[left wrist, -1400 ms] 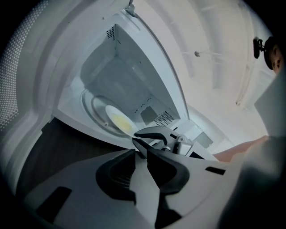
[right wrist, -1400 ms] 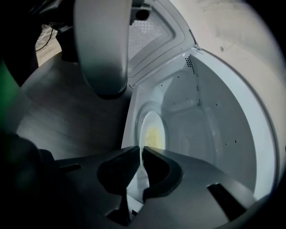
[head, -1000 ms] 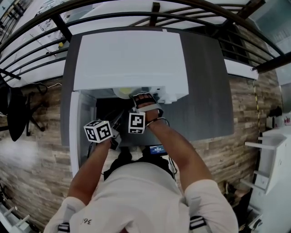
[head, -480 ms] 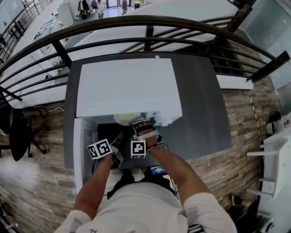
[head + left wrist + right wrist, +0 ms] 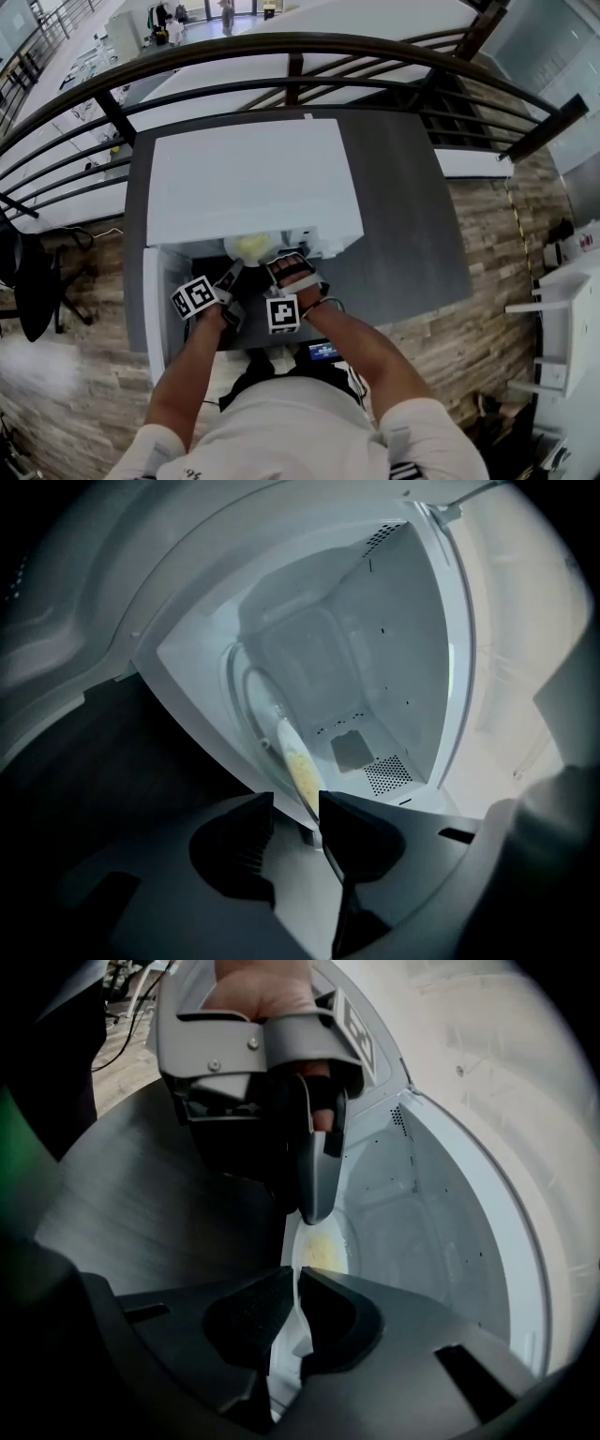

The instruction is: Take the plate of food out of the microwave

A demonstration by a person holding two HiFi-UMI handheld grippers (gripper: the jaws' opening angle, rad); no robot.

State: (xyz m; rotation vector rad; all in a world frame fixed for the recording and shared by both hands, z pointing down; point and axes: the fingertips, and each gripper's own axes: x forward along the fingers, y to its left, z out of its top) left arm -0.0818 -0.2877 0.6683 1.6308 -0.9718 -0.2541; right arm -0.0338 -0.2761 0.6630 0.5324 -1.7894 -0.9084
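Observation:
The white plate [image 5: 251,248] with yellow food shows at the mouth of the open white microwave [image 5: 248,183]. My right gripper [image 5: 294,1283] has been closing and is shut on the plate's near rim [image 5: 302,1251]; in the head view it sits at the plate's right [image 5: 279,264]. My left gripper [image 5: 295,817] has just been opening and stands open. The plate's edge [image 5: 298,766] lies in its gap, close against the right jaw. In the head view this gripper [image 5: 230,277] is at the plate's left. Its fingers [image 5: 317,1171] hang above the plate in the right gripper view.
The microwave stands on a dark grey table [image 5: 412,216], with its door [image 5: 155,300] swung open to the left. Inside are the white cavity [image 5: 375,649] and a glass turntable [image 5: 246,691]. A dark railing [image 5: 375,47] runs behind the table and a black chair [image 5: 23,272] is far left.
My left gripper has moved in from lower left to the plate's left edge. More of the plate now shows in front of the microwave's mouth. The right gripper stays on the rim.

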